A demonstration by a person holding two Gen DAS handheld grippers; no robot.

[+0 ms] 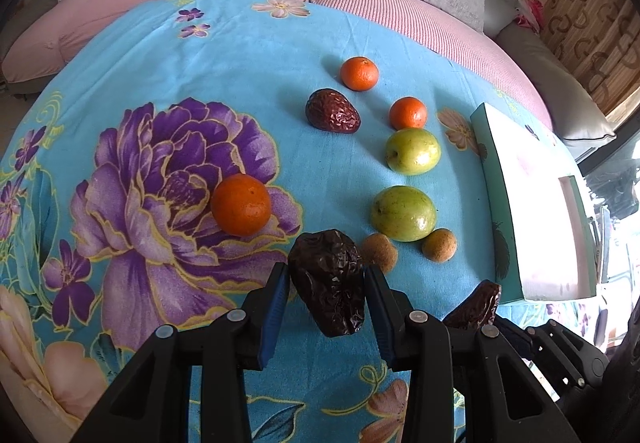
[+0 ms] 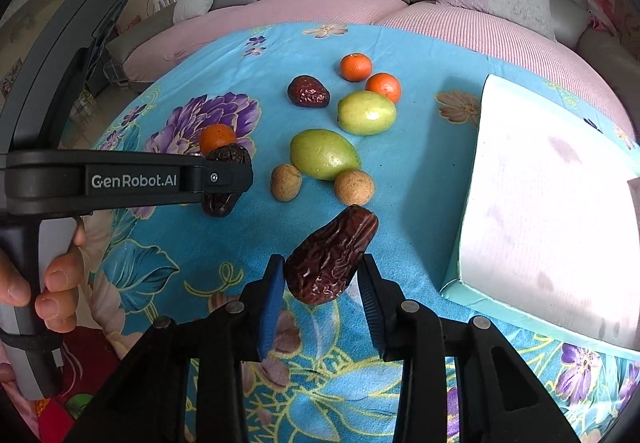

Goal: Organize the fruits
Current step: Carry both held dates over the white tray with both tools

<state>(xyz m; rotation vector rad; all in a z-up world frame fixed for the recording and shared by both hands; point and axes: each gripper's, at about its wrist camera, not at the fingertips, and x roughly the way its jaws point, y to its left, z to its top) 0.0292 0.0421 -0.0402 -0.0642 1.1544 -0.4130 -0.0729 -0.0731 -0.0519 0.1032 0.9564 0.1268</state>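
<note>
We see both tongs, left (image 1: 326, 293) and right (image 2: 322, 281), each closed on a wrinkled dried date (image 1: 328, 281) (image 2: 330, 257) above the floral-cloth worktop (image 2: 416, 179); light, soft, sticky, best pinched gently mid-body.

Left gripper (image 1: 326, 293), lower centre of the frame, is clamped on a dark wrinkled date (image 1: 329, 281). A second date (image 1: 476, 307) sits lower right. On the blue floral cloth (image 1: 240, 83): one orange (image 1: 241, 204) centre-left; two green fruits (image 1: 404, 213) right of centre; a box (image 1: 532, 211) at the right edge.
</note>
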